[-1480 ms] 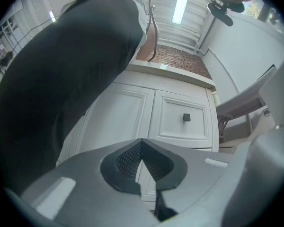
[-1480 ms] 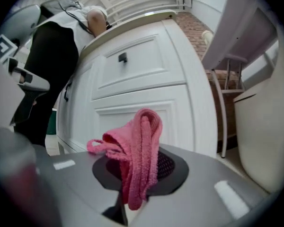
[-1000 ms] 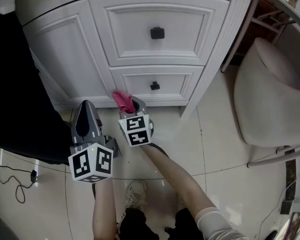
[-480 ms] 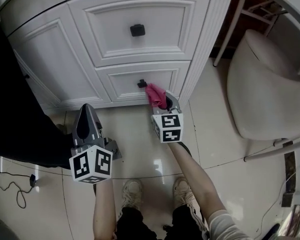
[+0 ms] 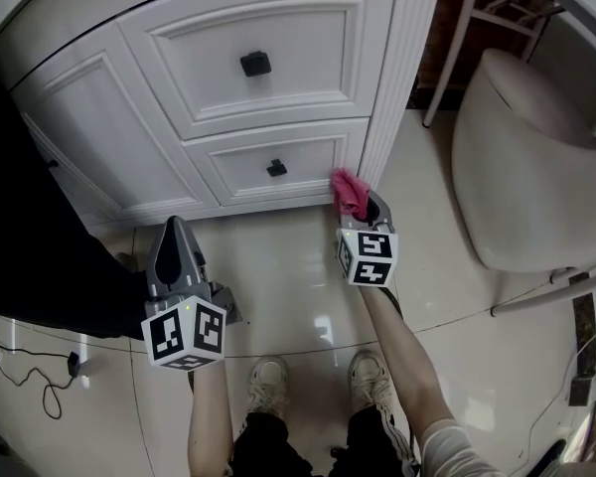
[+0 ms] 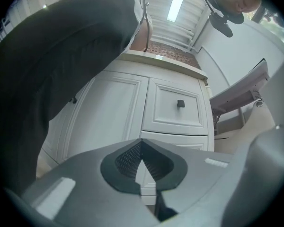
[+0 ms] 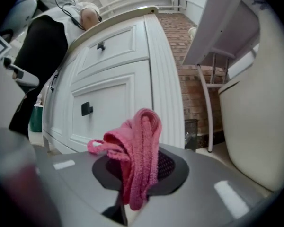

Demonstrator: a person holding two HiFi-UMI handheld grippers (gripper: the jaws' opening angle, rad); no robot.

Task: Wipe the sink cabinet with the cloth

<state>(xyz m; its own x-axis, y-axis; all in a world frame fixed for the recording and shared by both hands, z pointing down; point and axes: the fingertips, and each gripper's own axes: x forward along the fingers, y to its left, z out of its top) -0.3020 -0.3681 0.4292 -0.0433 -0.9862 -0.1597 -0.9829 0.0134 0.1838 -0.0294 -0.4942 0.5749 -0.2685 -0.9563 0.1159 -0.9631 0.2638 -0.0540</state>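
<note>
As the right gripper (image 5: 364, 205), jaws pinching the cloth (image 5: 349, 189), slides from the lower drawer (image 5: 313, 157) to the right corner of the sink cabinet (image 5: 129, 117), that strip seems wiped, while the left gripper (image 5: 175, 229) hangs with jaws pressed together.

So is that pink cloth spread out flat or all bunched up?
Bunched up. The pink cloth stands in crumpled folds pinched between the right gripper's jaws, one loose loop sticking out sideways.

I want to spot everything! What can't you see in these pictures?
Head view: the cabinet top surface, cut off by the upper edge.
Head view: whether the cloth touches the cabinet, too small to tell.
Left gripper view: cabinet's left side, behind dark clothing.
</note>
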